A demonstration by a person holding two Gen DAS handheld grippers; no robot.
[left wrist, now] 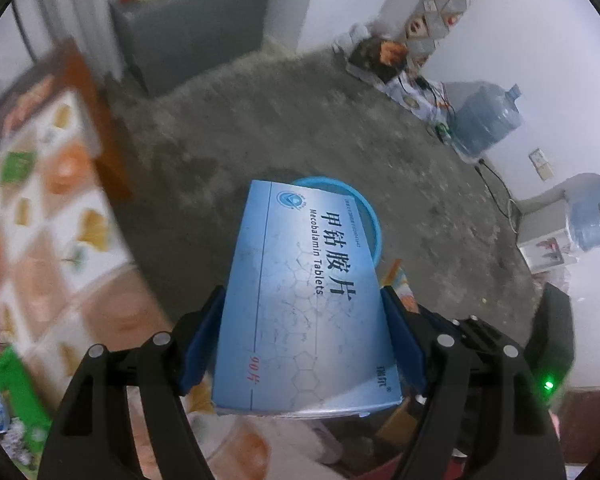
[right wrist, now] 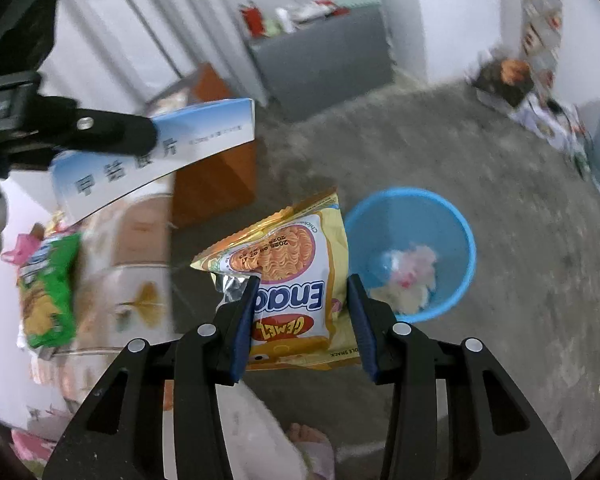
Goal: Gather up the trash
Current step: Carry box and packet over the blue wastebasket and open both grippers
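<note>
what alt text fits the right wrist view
The right gripper holds a yellow noodle snack packet beside a blue bin of crumpled waste on the grey floor. At upper left, the left gripper carries a blue medicine box.

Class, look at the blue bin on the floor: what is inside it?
The blue bin holds crumpled white and pink scraps. The noodle packet in the right gripper covers its near side, hiding anything there.

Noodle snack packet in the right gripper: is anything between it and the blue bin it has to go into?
Nothing visible. The noodle snack packet is held in the right gripper, and the blue bin stands open-topped on bare floor just beyond it, with only some trash already inside. The medicine box in the left gripper is off to one side.
</note>
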